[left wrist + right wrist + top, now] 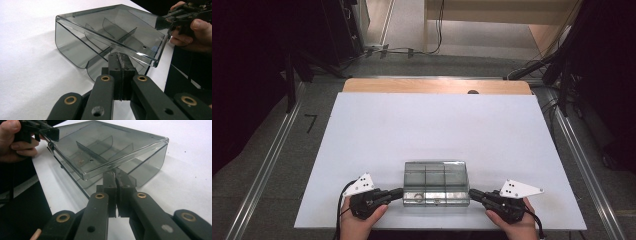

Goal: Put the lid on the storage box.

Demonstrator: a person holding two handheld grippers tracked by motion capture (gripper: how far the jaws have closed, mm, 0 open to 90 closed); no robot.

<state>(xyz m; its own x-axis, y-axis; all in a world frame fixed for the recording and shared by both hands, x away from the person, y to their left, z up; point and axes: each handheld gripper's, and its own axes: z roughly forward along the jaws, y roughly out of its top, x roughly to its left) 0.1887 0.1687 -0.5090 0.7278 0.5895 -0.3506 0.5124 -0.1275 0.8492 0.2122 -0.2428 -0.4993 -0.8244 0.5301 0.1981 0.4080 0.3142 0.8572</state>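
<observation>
Both pairs of black fingers are pressed together, each nipping an end of the smoky clear box (436,183) near the front edge of the white table (432,125). Left gripper (398,194) has its jaws closed at the box's left end, right gripper (474,193) likewise at the right end; whether they pinch a thin lip or merely touch the wall is hard to tell. Inside, thin dividers (100,148) split the box into compartments, which look empty. Each hand reaches in low from the table's near edge, jaws pointing inward toward the box. Forearms are cut off at the bottom of the high view.
</observation>
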